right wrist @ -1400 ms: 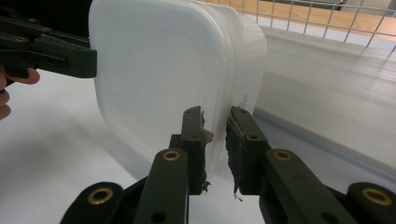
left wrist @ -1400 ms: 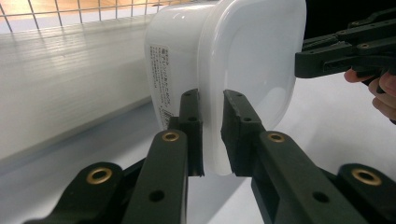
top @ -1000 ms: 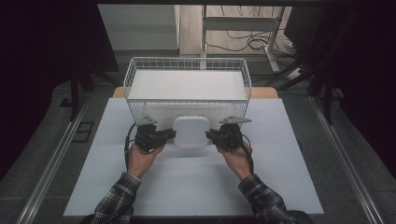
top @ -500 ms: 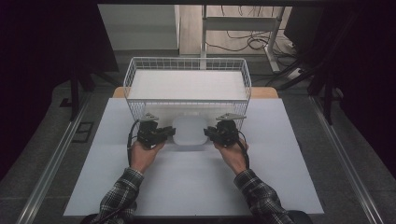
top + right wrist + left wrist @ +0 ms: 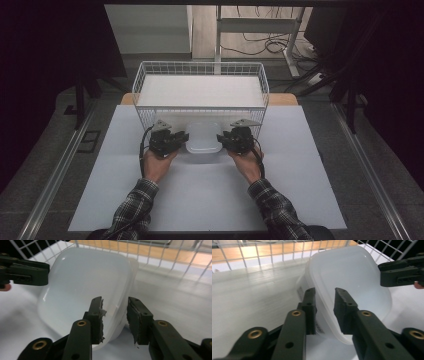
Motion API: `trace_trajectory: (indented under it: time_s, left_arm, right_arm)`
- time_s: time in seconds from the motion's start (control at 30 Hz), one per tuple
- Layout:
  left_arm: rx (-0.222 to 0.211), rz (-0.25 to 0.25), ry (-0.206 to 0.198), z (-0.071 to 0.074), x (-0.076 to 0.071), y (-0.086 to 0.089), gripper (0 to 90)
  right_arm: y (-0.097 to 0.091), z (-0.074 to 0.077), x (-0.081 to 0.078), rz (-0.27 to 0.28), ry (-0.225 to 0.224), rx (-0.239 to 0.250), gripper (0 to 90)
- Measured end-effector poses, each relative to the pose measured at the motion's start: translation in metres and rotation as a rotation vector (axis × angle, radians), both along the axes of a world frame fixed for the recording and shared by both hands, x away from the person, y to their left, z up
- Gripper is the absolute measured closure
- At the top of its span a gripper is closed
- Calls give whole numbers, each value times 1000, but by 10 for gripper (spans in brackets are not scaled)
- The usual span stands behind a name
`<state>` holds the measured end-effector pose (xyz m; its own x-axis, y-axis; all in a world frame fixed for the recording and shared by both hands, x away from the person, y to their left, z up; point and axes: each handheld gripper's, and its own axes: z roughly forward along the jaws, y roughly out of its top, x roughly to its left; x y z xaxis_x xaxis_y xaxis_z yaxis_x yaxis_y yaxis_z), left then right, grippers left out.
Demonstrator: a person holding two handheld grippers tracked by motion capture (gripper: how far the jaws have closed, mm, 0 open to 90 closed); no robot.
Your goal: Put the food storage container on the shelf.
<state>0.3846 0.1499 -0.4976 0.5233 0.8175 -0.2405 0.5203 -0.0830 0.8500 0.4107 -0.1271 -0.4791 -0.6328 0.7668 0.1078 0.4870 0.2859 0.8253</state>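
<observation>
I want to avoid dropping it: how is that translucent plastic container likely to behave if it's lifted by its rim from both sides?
The plastic container looks thin-walled and empty, so probably light. Its glossy rim may slip between the left tool pads. Thin walls could flex under the right tool, so a gentle, even squeeze seems wise.

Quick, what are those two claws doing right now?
Left gripper: jaws just opening, straddling the plastic container rim, no longer pinching it.
Right gripper: likewise, just opening around the opposite rim.

left tool mid-frame, jaws just opening, pointing right | right tool facing it, jaws just opening | forearms enter from bottom edge
</observation>
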Motion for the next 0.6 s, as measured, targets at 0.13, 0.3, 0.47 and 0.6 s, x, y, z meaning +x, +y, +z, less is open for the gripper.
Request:
trace_trajectory:
  time_s: [0.13,0.3,0.47,0.6]
  left_arm:
    - [-2,22,10,1,7,2,619]
    - [12,49,-5,3,14,1,587]
    - [12,59,-4,6,22,0,580]
    - [7,52,-1,6,18,1,555]
  right_arm:
    - [1,2,4,-24,-15,-9,591]
    - [3,3,11,-56,-22,11,579]
    - [5,6,17,-62,-17,12,591]
    - [3,9,17,-48,-21,15,598]
